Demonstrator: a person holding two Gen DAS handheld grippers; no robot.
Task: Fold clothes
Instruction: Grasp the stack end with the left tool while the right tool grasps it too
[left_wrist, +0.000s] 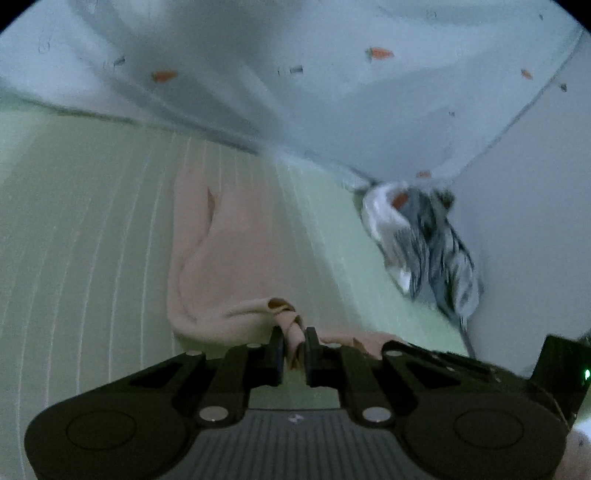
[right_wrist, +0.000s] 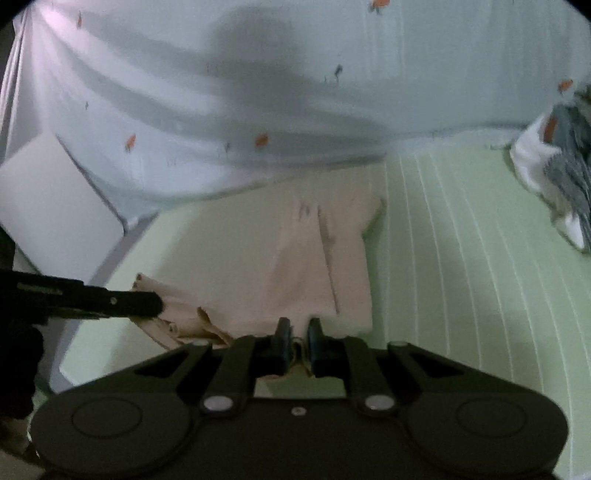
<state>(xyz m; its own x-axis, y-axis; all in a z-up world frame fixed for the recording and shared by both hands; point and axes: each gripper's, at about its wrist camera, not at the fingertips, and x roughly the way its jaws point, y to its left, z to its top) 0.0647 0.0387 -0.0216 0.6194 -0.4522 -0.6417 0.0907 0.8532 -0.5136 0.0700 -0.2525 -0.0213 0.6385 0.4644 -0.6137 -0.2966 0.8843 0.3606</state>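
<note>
Both grippers (left_wrist: 294, 341) (right_wrist: 298, 338) pinch garment (right_wrist: 314, 266); pad (right_wrist: 55, 206) right-view only.

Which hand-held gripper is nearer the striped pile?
Right. The right hand-held gripper grips the pink garment on the side toward the striped pile; the left hand-held gripper holds the garment's far side, farther from it.
</note>
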